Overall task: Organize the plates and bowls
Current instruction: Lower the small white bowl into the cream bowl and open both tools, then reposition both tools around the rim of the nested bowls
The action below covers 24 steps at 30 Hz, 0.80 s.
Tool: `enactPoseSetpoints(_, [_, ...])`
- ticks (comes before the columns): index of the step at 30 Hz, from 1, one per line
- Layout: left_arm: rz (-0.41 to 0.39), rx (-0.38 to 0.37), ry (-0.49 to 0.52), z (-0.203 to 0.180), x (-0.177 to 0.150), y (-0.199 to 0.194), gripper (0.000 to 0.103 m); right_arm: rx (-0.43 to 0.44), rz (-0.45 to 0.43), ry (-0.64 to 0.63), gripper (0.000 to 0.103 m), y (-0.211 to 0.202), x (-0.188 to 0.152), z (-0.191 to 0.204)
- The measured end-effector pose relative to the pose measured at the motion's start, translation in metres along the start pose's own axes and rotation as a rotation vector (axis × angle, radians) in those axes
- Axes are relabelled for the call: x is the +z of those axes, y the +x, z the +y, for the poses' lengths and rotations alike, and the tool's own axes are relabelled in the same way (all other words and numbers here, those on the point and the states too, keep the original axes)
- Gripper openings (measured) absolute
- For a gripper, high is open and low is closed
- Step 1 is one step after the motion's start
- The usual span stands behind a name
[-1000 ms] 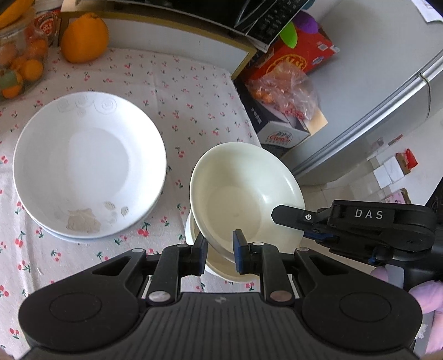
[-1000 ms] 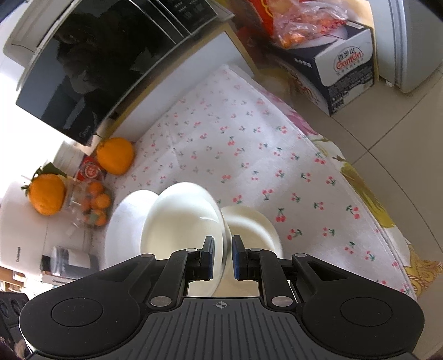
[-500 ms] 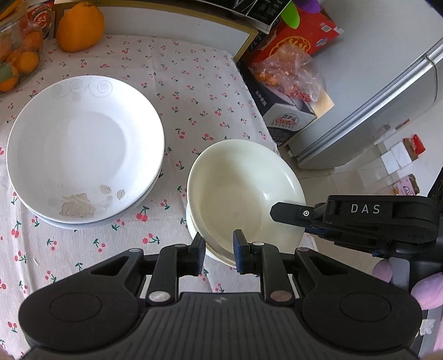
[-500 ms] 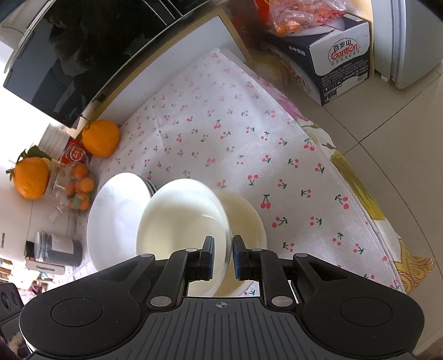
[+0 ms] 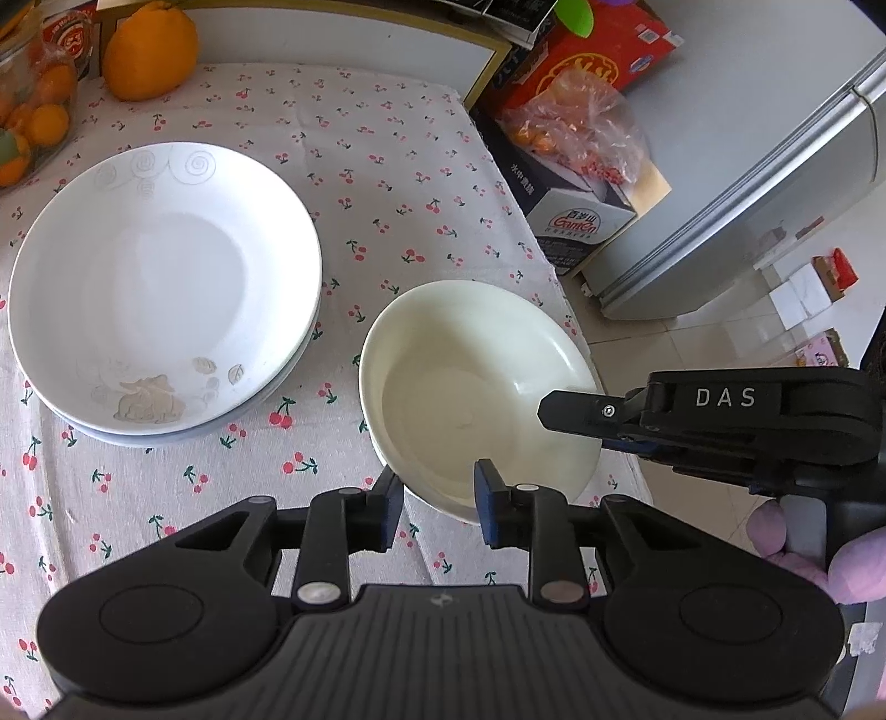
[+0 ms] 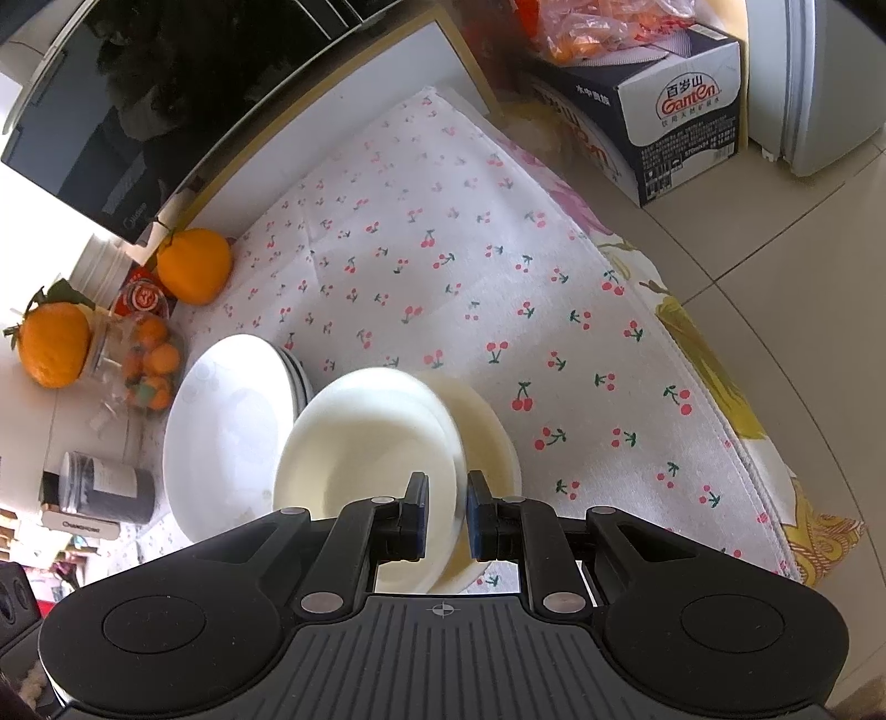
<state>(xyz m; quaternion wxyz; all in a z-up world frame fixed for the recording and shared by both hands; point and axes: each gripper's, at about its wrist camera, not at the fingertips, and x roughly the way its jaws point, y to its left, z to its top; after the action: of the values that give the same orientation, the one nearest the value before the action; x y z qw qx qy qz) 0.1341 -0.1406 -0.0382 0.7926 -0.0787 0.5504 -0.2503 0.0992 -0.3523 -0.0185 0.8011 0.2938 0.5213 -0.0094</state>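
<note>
A cream bowl (image 5: 476, 387) rests nested in a second cream bowl (image 6: 493, 443) on the cherry-print tablecloth (image 5: 387, 166). My left gripper (image 5: 434, 498) straddles the upper bowl's near rim; its jaws are opening and the pads stand clear of the rim. From the right, my right gripper (image 5: 570, 421) reaches in over the same bowl's right rim. In the right wrist view, my right gripper (image 6: 443, 509) is shut on that rim. A stack of white plates (image 5: 166, 288) with a faint pattern lies to the left of the bowls.
Oranges (image 5: 149, 50) and a jar of small fruit (image 5: 33, 111) stand at the back left. A dark appliance (image 6: 138, 111) sits behind the table. Beyond the table's right edge are a cardboard box (image 5: 576, 210), a bag of fruit, and a fridge (image 5: 775, 194).
The upper bowl has come down from a tilt and settled into the lower bowl. My left gripper's jaws have widened off its rim. My right gripper kept its hold.
</note>
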Motion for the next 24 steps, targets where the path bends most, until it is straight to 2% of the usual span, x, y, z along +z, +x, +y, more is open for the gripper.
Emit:
enactPoseSetpoints(5, [-0.002, 0.011, 0.02, -0.003, 0.0, 0.001, 0.025, -0.009, -0.001, -0.01, 0.016, 0.0, 0.0, 0.001])
enactPoseSetpoints(7, [-0.004, 0.022, 0.036, -0.005, -0.001, 0.001, 0.029, -0.014, -0.01, -0.021, 0.021, -0.002, 0.001, 0.002])
enactPoseSetpoints(13, [-0.019, 0.022, 0.079, -0.006, -0.003, -0.001, 0.047, -0.026, -0.045, -0.041, 0.037, -0.008, 0.003, 0.002])
enactPoseSetpoints(17, [-0.038, 0.016, 0.116, -0.007, -0.007, -0.004, 0.063, -0.013, -0.051, -0.052, 0.047, -0.01, 0.003, 0.002])
enactPoseSetpoints(20, [-0.065, 0.02, 0.16, -0.008, -0.01, -0.007, 0.074, -0.01, -0.061, -0.077, 0.058, -0.011, 0.002, 0.005])
enactPoseSetpoints(24, [-0.107, 0.034, 0.212, -0.009, -0.015, -0.01, 0.086, -0.004, -0.077, -0.124, 0.066, -0.013, 0.0, 0.01])
